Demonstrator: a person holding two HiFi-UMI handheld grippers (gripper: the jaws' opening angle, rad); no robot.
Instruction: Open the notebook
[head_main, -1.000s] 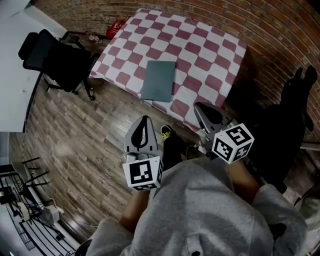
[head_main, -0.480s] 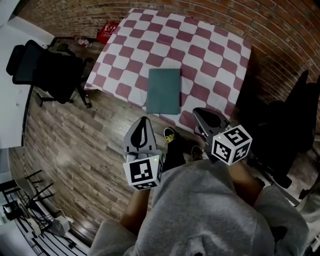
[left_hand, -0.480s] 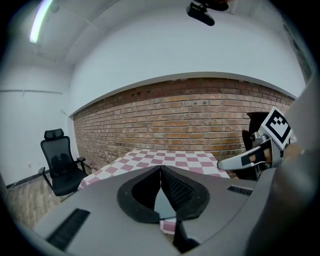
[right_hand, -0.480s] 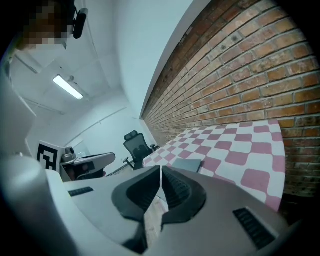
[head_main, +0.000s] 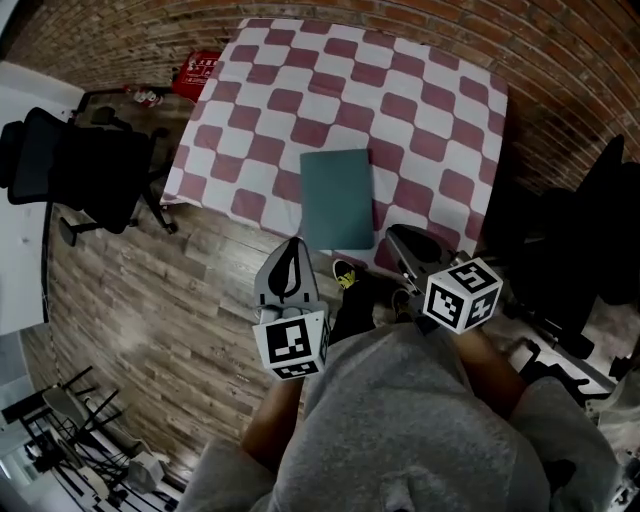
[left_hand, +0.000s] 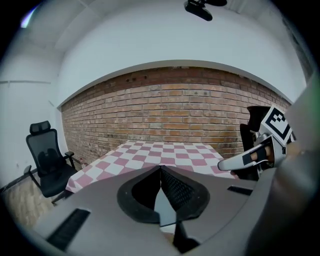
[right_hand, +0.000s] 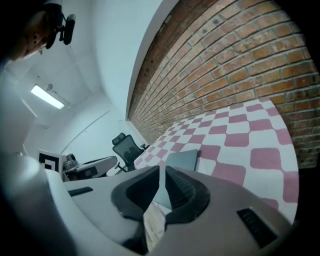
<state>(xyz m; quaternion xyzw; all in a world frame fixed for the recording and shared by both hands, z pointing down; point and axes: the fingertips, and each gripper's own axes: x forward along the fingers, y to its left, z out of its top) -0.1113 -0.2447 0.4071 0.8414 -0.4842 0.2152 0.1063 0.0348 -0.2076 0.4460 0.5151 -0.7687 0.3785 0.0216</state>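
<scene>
A black office chair (head_main: 70, 170) stands left of the pink-checked cloth-covered table (head_main: 300, 100). The left hand-held gripper (head_main: 291, 246) hovers before the table, jaws pressed together, empty. The closed teal rectangular notebook (head_main: 338, 197) lies by the table's near edge. The right hand-held gripper (head_main: 394, 233) is likewise pressed together and empty.

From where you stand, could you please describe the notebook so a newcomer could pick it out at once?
Against the brick wall stands a table under a pink-and-white checked cloth. Near its edge closest to the person lies the notebook, closed. It is the only thing on the cloth, a plain grey-green rectangle among the squares.
</scene>
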